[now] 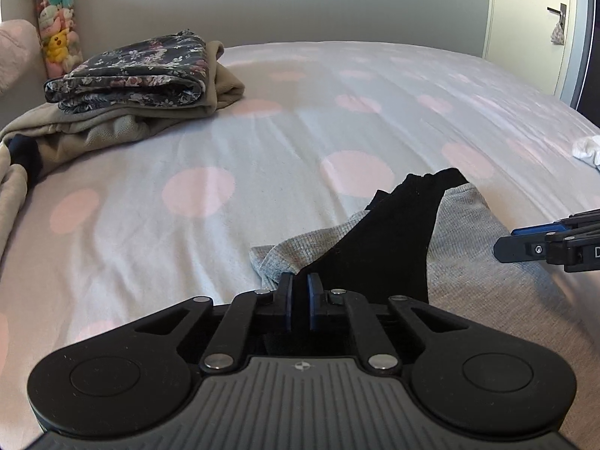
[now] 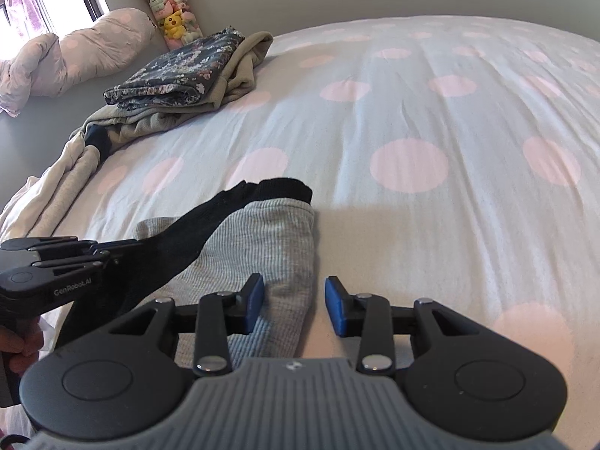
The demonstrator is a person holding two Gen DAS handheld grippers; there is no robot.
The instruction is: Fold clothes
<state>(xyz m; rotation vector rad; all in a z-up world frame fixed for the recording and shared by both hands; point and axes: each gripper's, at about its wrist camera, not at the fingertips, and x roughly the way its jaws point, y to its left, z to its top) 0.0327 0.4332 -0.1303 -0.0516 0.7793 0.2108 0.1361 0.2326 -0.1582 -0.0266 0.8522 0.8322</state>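
Left claw (image 1: 300, 292) clenched on black sock (image 1: 390, 240), draped over grey garment (image 2: 262, 247); right claw (image 2: 294, 300) released at 3 o'clock, above bed (image 2: 412, 120).

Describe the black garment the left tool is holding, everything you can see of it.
The black garment is a dark, soft-looking knit piece with a ribbed hem at its far end. The left tool is shut on its near end, lifting it so that it slopes down across the grey ribbed garment. Its far hem rests on the spotted bedsheet. The right tool is open and not touching it.
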